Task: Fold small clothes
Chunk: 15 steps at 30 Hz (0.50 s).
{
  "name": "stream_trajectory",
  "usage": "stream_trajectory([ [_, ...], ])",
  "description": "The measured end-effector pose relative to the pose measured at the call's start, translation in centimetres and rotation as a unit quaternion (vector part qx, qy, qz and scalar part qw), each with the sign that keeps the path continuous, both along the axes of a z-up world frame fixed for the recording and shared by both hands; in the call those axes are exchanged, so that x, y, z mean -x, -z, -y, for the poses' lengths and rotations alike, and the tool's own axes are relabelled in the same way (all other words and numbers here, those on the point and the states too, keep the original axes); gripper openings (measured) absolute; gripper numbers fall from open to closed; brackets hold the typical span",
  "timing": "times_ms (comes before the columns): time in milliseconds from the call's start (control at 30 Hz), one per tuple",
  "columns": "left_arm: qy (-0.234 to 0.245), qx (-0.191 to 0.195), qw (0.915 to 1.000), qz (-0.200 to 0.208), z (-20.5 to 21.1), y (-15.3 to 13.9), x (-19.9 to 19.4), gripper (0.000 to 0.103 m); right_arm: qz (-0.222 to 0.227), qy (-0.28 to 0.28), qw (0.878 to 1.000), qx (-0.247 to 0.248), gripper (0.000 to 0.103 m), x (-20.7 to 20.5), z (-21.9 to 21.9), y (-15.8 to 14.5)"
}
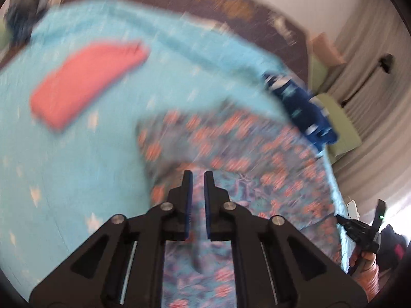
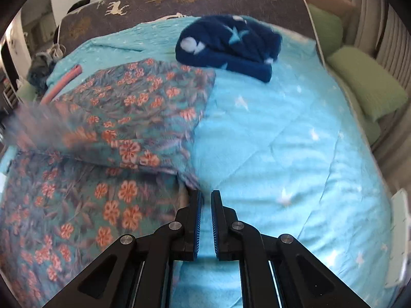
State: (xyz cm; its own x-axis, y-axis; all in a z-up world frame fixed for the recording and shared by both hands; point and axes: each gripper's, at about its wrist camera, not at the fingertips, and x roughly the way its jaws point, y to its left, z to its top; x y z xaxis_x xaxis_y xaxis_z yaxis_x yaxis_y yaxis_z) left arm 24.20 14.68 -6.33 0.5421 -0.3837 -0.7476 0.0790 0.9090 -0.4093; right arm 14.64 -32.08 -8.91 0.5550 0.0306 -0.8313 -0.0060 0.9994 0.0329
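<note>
Bedroom, with a bed under a light blue quilt point(image 2: 282, 133) dotted with pale stars, a dark headboard cover with white deer and gold trees behind, green pillows point(image 2: 364, 87) along the far side. Spread over the quilt: a floral garment point(image 2: 123, 118), teal with orange flowers, partly doubled over itself. Farther up the bed, a crumpled navy fleece piece point(image 2: 228, 46) with white stars and dots; to the side, a folded pink item point(image 1: 87, 82), apparently already done.

Left gripper point(image 1: 198, 177) drawn nearly together, floral cloth running up between the fingers, seemingly pinched, though blur makes it hard to confirm. Right gripper point(image 2: 206, 196) closed to a narrow slit at the garment's edge; cloth inside the slit not clearly visible, so a grip uncertain.

Probably mid-fold on the floral piece. Next: carry the held edge across to meet the opposite edge, lay flat, release without dragging.

No brand, label or readable writing anywhere.
</note>
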Motion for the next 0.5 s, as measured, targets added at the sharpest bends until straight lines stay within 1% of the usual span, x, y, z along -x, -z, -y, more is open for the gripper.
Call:
stream_trajectory([
  [33, -0.005, 0.01, 0.9996, -0.025, -0.4, 1.4, 0.0, 0.008, 0.006, 0.001, 1.0, -0.012, 0.008, 0.3, 0.2, -0.3],
  [67, -0.009, 0.017, 0.9991, -0.038, -0.6, 2.1, 0.2, 0.008, 0.017, 0.0, 1.0, -0.022, 0.01, 0.6, 0.4, -0.9],
  [100, -0.011, 0.021, 0.9987, -0.045, -0.7, 2.9, 0.7, 0.008, 0.028, 0.0, 0.999, -0.024, 0.014, 0.7, 0.4, -1.3],
  [133, -0.009, 0.021, 0.9988, -0.043, -0.7, 3.1, 1.2, 0.008, 0.048, -0.002, 0.999, -0.019, 0.017, 0.8, 0.2, -1.9],
  [167, -0.004, 0.018, 0.9991, -0.039, -0.6, 3.2, 1.6, 0.012, 0.067, -0.007, 0.998, -0.009, 0.028, 0.9, -0.1, -2.5],
  [200, 0.0, 0.015, 0.9993, -0.034, -0.4, 3.1, 1.9, 0.023, 0.082, -0.016, 0.996, 0.002, 0.038, 0.8, -0.5, -3.0],
  [233, 0.006, 0.013, 0.9994, -0.03, -0.1, 2.8, 2.2, 0.03, 0.09, -0.037, 0.995, 0.0, 0.043, 0.5, -1.0, -3.4],
  [267, 0.011, 0.01, 0.9996, -0.026, 0.3, 2.4, 2.3, 0.042, 0.089, -0.049, 0.995, -0.004, 0.044, 0.1, -1.3, -3.6],
  [300, 0.013, 0.006, 0.9997, -0.021, 0.6, 2.1, 2.3, 0.048, 0.087, -0.051, 0.995, -0.012, 0.044, -0.2, -1.4, -3.8],
  [333, 0.013, -0.005, 0.9998, -0.016, 0.9, 1.8, 2.2, 0.048, 0.084, -0.052, 0.995, -0.027, 0.044, -0.8, -1.5, -3.8],
  [367, 0.015, -0.023, 0.9996, -0.011, 1.4, 1.6, 1.9, 0.049, 0.08, -0.047, 0.995, -0.042, 0.044, -1.6, -1.4, -3.8],
  [400, 0.015, -0.033, 0.9993, -0.01, 1.6, 1.4, 1.5, 0.049, 0.076, -0.038, 0.995, -0.049, 0.044, -2.2, -1.3, -3.8],
  [433, 0.015, -0.039, 0.9991, -0.011, 1.9, 1.4, 1.2, 0.049, 0.073, -0.026, 0.995, -0.055, 0.044, -3.2, -1.1, -3.8],
  [500, 0.011, -0.041, 0.999, -0.015, 1.8, 1.4, 0.5, 0.049, 0.07, -0.02, 0.995, -0.062, 0.044, -5.0, -0.8, -3.7],
])
